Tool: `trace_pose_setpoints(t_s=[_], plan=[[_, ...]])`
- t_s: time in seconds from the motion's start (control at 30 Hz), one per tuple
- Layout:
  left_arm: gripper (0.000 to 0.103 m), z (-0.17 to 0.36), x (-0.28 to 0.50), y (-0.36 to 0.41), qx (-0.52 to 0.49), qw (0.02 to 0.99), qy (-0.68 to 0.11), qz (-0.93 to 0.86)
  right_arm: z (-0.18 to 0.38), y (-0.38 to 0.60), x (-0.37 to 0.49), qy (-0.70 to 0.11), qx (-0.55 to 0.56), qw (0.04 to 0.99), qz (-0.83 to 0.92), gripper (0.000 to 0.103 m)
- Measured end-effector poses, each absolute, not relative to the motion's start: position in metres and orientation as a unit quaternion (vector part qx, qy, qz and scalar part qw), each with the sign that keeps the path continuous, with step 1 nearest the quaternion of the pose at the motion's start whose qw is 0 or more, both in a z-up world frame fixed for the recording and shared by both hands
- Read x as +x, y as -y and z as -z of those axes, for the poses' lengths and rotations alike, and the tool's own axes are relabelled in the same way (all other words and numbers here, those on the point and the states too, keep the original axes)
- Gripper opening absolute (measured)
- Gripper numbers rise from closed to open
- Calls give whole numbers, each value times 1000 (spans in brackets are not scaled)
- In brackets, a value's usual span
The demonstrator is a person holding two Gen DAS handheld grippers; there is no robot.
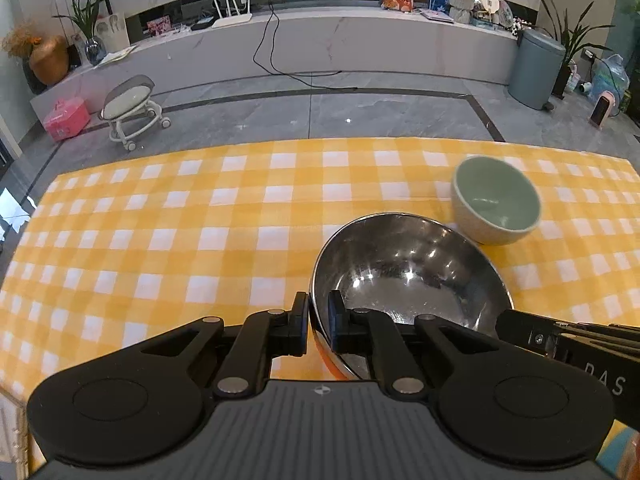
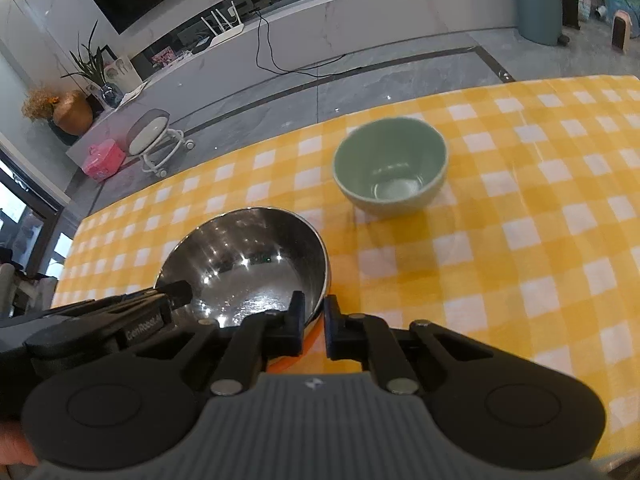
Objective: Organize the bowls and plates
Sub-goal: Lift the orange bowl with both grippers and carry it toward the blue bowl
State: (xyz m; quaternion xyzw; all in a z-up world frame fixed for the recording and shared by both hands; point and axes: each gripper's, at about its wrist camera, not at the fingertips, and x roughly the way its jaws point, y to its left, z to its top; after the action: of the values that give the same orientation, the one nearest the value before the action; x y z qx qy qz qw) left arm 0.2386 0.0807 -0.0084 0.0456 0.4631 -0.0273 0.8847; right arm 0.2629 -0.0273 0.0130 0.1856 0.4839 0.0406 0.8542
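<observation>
Yellow-and-white checked cloth [image 1: 160, 220] covers the table, with grey floor tiles and a long low marble bench [image 1: 360, 40] beyond.

Steel bowl [image 1: 404, 276] sits at the near edge of the cloth, mouth up but tipped. In the left wrist view its far rim stands higher than the near rim. It is round, so it shows no long axis.

Left gripper [image 1: 318, 326] has its fingers pinched on the bowl's near-left rim, one pad outside and one inside. Right gripper [image 2: 313, 326] pinches the near-right rim in the same way, fingers nearly together on the thin wall.

Green bowl [image 2: 390, 166] stands upright on the cloth, beyond and to the right of the steel bowl. The two are near each other; contact cannot be determined. No gripper is on it.
</observation>
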Motion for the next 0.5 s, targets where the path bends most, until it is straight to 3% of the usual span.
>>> trace_pose_setpoints(t_s=[0.23,0.5], plan=[[16,-21,199,-64,45,877,-477,45,-46,39,219,-463,193,862,-67,0],[10,2,179,-53,38,867,-497,18,-65,48,179,-466,142,870,-70,0]])
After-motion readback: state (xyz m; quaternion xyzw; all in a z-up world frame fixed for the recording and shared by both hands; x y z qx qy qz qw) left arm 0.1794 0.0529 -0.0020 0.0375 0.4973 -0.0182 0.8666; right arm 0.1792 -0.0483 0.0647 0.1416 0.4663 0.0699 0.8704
